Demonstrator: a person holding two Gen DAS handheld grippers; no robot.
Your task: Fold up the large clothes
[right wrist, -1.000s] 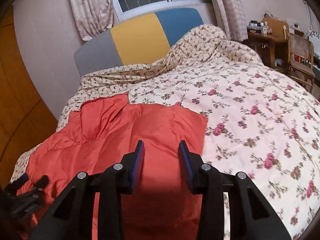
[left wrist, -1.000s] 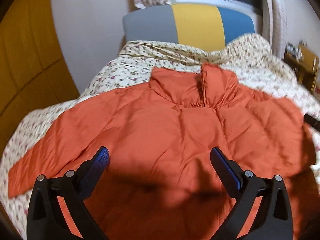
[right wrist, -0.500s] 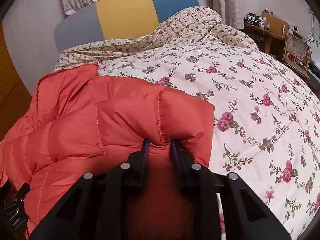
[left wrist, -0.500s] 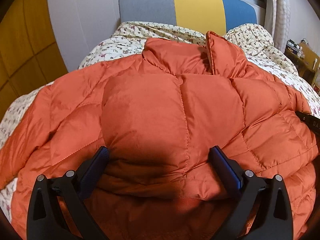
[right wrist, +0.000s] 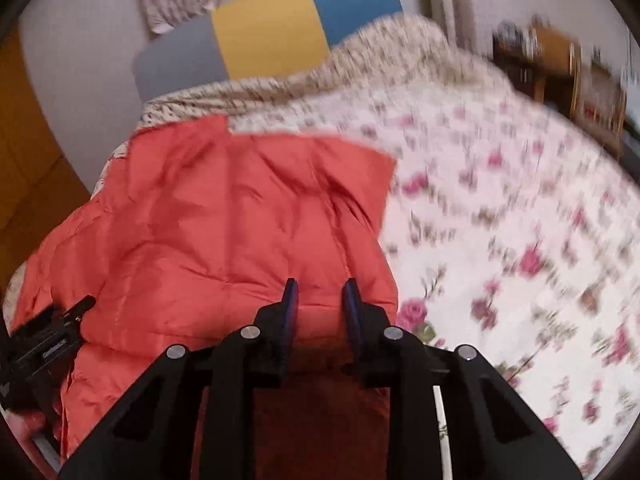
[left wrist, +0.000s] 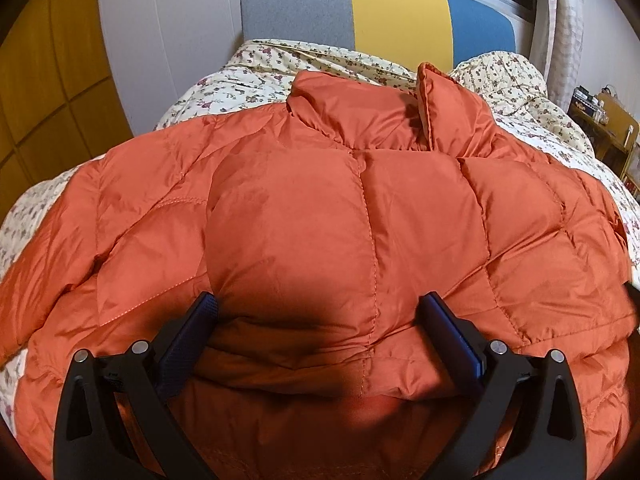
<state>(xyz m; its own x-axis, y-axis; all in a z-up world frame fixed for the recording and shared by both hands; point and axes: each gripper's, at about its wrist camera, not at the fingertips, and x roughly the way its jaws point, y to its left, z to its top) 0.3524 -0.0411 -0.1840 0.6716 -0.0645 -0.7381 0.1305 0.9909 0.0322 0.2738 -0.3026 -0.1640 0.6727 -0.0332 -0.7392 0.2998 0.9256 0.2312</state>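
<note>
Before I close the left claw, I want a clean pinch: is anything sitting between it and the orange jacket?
Nothing visible does. The left claw is open with the orange down jacket's folded hem bulging directly between its fingers; only jacket fabric lies there, over the floral quilt.

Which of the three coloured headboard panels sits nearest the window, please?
The blue panel, at the right end beside the yellow one; the grey one is farthest away.

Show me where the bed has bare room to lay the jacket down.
Bare floral quilt lies right of the orange jacket, reaching toward the bunched bedding by the headboard. A thin strip shows left of the sleeve. The middle is crowded: jacket, left gripper, right gripper.
</note>
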